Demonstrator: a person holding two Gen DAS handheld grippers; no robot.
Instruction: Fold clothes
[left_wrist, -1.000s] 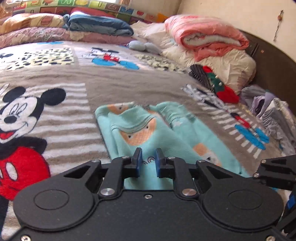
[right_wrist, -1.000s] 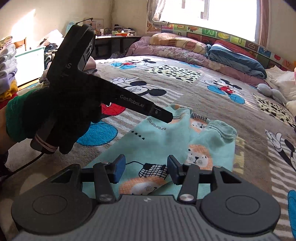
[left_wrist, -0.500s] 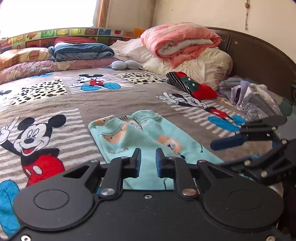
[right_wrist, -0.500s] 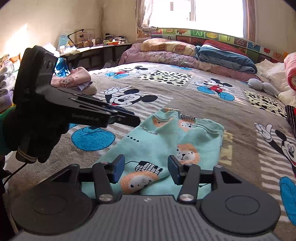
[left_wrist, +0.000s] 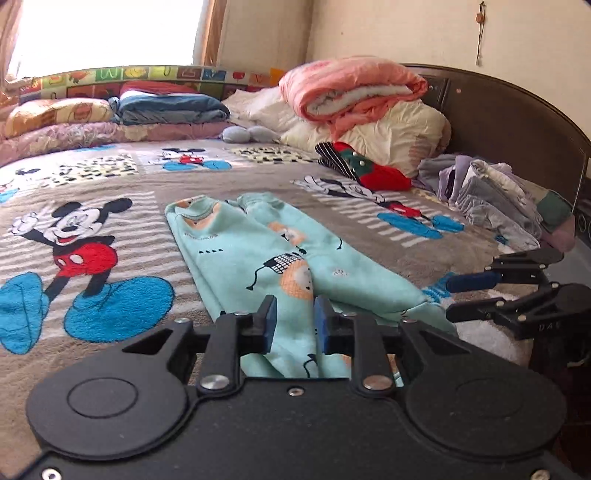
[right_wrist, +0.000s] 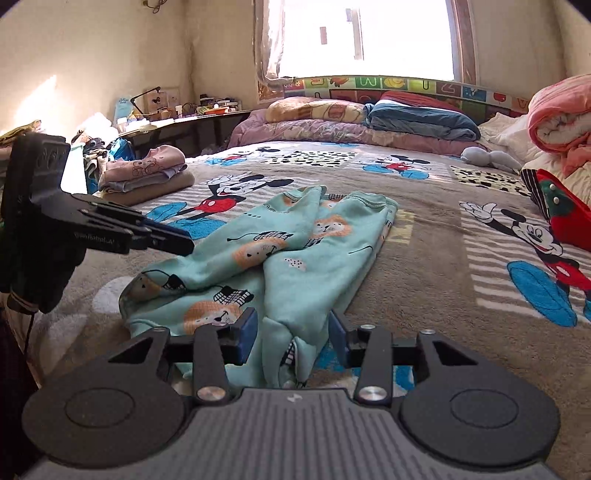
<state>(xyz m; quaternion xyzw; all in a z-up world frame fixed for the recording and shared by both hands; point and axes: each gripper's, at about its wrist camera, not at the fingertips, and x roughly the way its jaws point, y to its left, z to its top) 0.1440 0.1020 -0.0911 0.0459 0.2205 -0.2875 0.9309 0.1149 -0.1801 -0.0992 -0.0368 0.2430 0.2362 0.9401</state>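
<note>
Teal children's pants with lion prints (left_wrist: 258, 254) lie flat on the Mickey Mouse bedspread (left_wrist: 110, 206), legs side by side, waistband at the far end. They also show in the right wrist view (right_wrist: 295, 251). My left gripper (left_wrist: 294, 325) hovers over the near leg ends, jaws slightly apart and empty. My right gripper (right_wrist: 293, 334) is open, its pads on either side of a bunched leg cuff near the bed's edge. The right gripper shows in the left wrist view (left_wrist: 480, 291), and the left gripper in the right wrist view (right_wrist: 162, 238).
A stack of folded clothes (right_wrist: 147, 173) lies at the bed's left side. A red and striped garment (left_wrist: 365, 166), a grey clothes heap (left_wrist: 487, 195) and piled quilts (left_wrist: 354, 96) lie by the headboard. A cluttered desk (right_wrist: 177, 114) stands beyond the bed.
Both grippers have drawn back toward the leg ends of the pants. The left gripper's jaws have opened a little. The right gripper now straddles the bunched cuff.
</note>
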